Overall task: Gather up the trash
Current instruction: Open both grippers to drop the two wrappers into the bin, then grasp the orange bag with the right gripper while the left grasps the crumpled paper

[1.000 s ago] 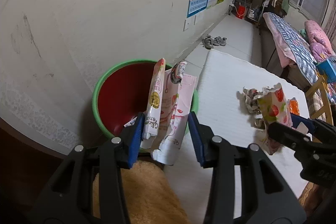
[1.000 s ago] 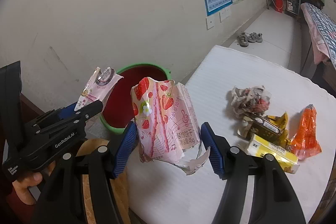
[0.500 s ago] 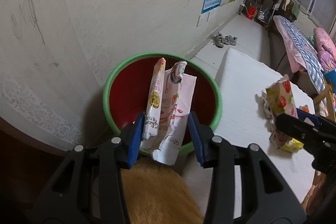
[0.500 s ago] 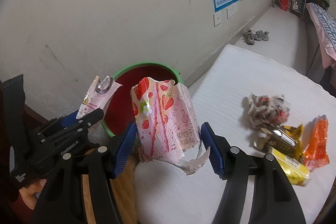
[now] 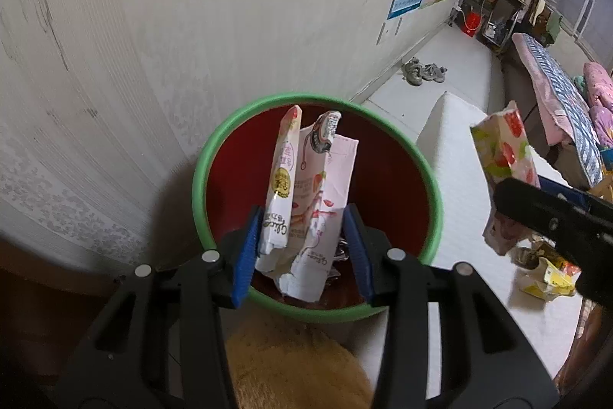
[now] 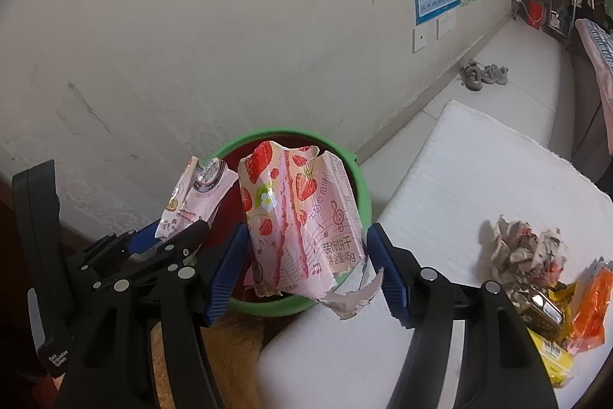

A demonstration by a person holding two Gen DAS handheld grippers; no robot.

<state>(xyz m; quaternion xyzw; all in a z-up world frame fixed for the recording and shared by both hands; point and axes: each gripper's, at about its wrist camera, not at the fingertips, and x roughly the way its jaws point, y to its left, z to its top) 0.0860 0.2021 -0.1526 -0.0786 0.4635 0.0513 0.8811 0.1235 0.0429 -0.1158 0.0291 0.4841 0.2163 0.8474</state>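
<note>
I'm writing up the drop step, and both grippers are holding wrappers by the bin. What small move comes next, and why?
Probably open the left gripper: its pink wrapper already hangs over the green-rimmed bin's red inside, so it should fall in. The right gripper's strawberry wrapper sits nearer the rim, so it can follow.

I see the white tabletop (image 6: 479,179) carrying a crumpled paper wad (image 6: 525,248), with a yellow carton (image 6: 551,355) and orange wrapper (image 6: 590,309) at its five o'clock.
</note>
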